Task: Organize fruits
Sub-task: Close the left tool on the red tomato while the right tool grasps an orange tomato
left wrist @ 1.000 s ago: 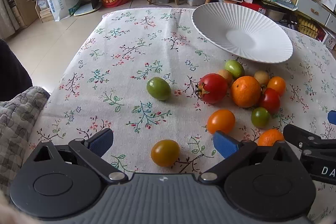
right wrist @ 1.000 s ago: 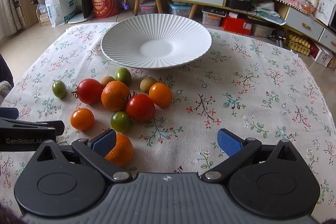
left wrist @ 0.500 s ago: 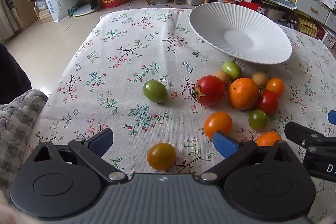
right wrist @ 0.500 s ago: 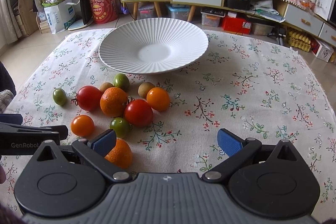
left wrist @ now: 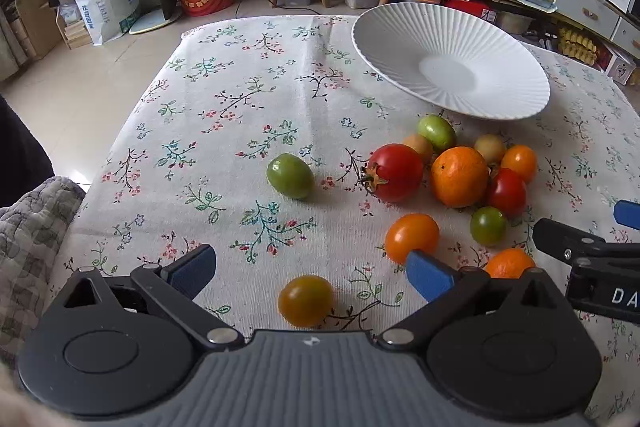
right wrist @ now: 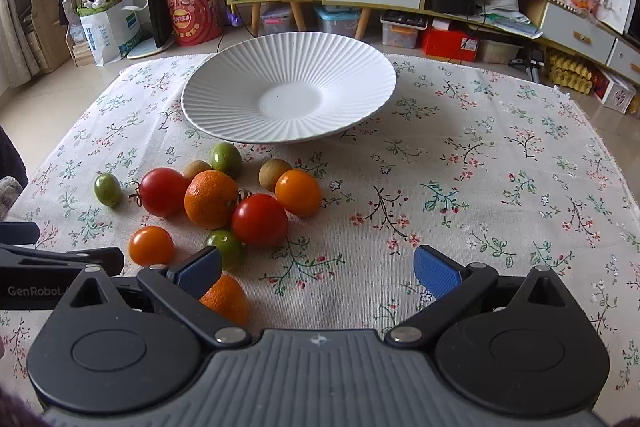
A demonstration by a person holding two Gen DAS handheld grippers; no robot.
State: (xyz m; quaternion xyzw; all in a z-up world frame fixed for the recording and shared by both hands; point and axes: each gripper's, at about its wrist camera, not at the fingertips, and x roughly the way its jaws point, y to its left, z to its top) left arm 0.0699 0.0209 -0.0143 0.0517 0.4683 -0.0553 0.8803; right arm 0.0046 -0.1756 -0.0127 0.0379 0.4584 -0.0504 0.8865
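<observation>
Over the last second both views have drawn slightly back and up: the fruits sit a little higher in the frames, and the white plate [right wrist: 288, 99] shows more of its ribbed inside. No fruit has shifted on the floral cloth of the bench [right wrist: 500, 187], so the sorting seems not yet begun.

The left tool [left wrist: 310, 269] is spread wide and empty, and the yellow-brown tomato [left wrist: 306, 300] lies between its blue pads at lower centre, probably the first pick. The right tool [right wrist: 318, 267] is also spread and holds nothing; a small orange [right wrist: 224, 299] peeks out just behind its left pad, at lower left of the right view.

The other fruits cluster near the plate's front rim: a big orange [right wrist: 211, 199], red tomatoes, orange tomatoes and green ones, with one green tomato [left wrist: 290, 175] lying apart at centre of the left view. The plate is empty.

Legible writing: "GenRobot" on the tool body at left edge of the right view, and "DA" on the tool at right edge of the left view. The red drum's label is unreadable.
</observation>
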